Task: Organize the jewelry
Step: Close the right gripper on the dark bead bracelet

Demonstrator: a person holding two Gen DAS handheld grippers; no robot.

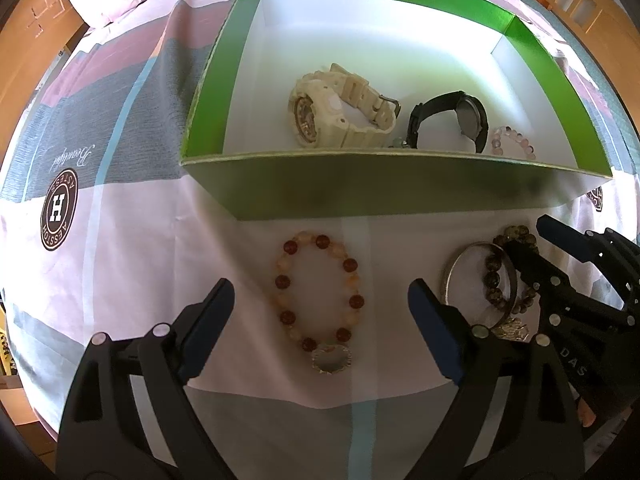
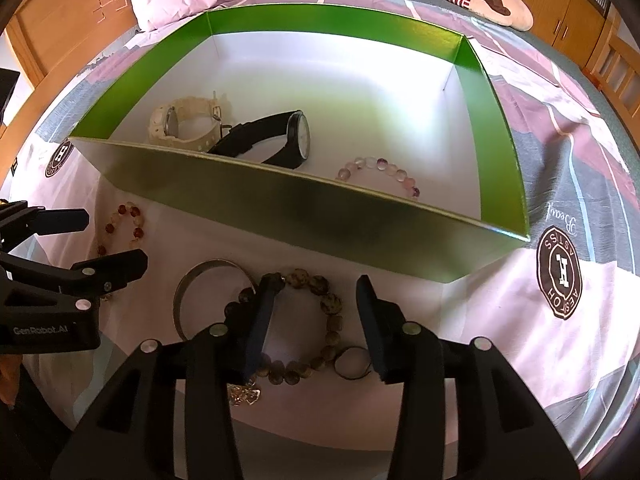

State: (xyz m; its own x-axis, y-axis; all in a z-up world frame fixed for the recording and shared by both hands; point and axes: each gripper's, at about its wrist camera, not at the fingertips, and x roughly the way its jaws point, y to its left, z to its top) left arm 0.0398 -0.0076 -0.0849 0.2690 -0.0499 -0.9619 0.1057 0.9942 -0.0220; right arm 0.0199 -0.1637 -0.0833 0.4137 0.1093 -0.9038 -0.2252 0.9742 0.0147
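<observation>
Bedspread (image 1: pixel 120 240) bears green box (image 1: pixel 400 184); we poise left gripper (image 1: pixel 320 320) spread around red-bead bracelet (image 1: pixel 318 292), right gripper (image 2: pixel 316 320) parted astride dark-bead bracelet (image 2: pixel 332 320), evidently for boxing.

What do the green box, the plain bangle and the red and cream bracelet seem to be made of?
Green box: probably glossy cardboard, thin folded walls with sheen, white inside.
Plain bangle: likely silver-toned metal, a smooth shiny band.
Red and cream bracelet: round polished beads, translucent; stone or glass, hard to tell.
</observation>
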